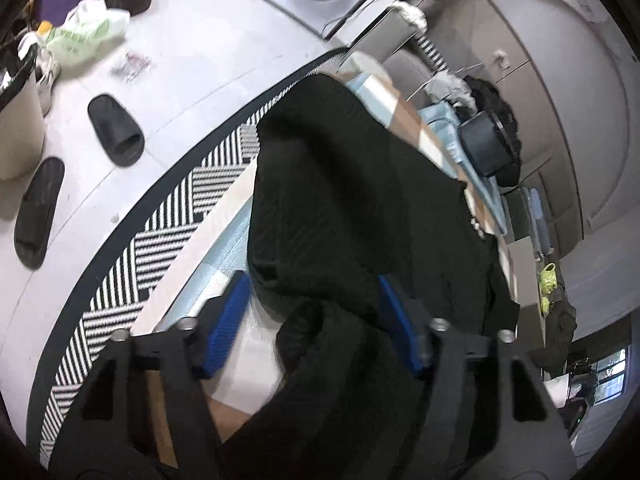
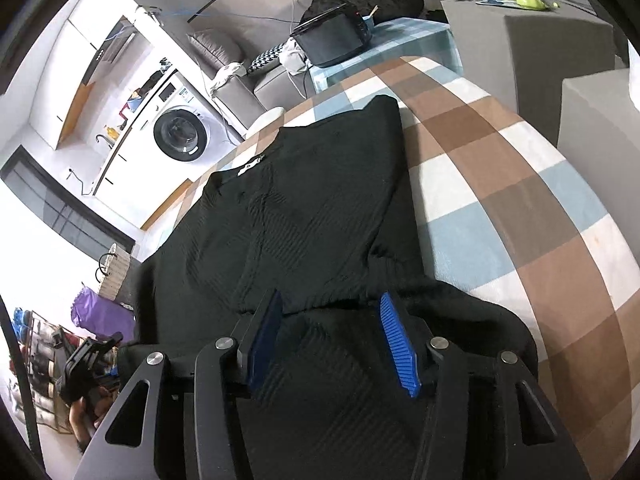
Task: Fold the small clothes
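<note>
A black ribbed knit garment (image 2: 312,208) lies spread on a table with a brown, white and blue checked cloth (image 2: 520,208). It also shows in the left wrist view (image 1: 352,200), bunched and draped toward the camera. My left gripper (image 1: 312,284) is open, its blue pads either side of a raised fold of the garment. My right gripper (image 2: 332,300) is open just above the garment's near hem, with cloth lying between and under the fingers. The left gripper (image 2: 92,360) shows at the garment's far left edge.
A black tablet-like device (image 2: 332,38) sits on a blue checked surface behind the table. Grey boxes (image 2: 532,36) stand at the right. A striped rug (image 1: 168,216), black slippers (image 1: 116,128) and a washing machine (image 2: 180,132) are on the floor side.
</note>
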`<state>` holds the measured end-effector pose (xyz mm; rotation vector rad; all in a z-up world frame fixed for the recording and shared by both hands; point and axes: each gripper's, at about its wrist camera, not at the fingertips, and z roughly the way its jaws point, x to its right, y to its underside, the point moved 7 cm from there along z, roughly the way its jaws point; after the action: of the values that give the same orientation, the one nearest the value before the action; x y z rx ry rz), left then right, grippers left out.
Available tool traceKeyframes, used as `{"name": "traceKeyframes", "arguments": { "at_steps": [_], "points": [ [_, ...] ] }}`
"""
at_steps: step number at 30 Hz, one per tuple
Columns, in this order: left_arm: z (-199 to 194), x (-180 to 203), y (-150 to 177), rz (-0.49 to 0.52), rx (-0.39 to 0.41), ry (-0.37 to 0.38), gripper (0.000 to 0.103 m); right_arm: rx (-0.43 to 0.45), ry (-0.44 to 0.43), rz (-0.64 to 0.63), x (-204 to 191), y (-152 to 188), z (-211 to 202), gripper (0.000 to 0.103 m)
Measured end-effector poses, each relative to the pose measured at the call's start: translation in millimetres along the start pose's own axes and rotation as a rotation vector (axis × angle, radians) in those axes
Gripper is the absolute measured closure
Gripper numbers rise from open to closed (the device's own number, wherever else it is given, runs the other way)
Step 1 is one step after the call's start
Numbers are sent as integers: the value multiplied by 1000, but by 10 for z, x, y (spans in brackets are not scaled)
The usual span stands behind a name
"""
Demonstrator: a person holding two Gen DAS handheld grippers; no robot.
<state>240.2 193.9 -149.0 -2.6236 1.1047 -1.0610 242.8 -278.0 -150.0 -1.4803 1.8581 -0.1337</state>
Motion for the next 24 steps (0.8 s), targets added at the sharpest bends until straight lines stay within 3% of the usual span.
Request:
{"name": "traceKeyframes", "arguments": {
  "at_steps": [5, 8, 14, 19, 22, 24],
  "points": [
    [115, -45, -107, -41, 38, -18, 86, 9, -1, 18, 28, 7, -31, 50],
    [83, 46, -222, 1, 104, -53, 96, 17, -4, 23, 37, 13, -43, 50],
    [-229, 568, -426, 156, 242, -93, 98, 28, -11, 41, 63, 37, -70, 50],
    [-289, 1585, -463, 375, 302, -11, 98, 36, -16, 49, 83, 58, -132, 50],
    [-52, 2340, -75, 567, 189, 109, 97, 50, -14, 58, 109, 57, -201, 50],
    [114, 2610, 242, 641, 71, 174, 88, 58, -11, 63, 133, 58, -233, 47]
  ]
}}
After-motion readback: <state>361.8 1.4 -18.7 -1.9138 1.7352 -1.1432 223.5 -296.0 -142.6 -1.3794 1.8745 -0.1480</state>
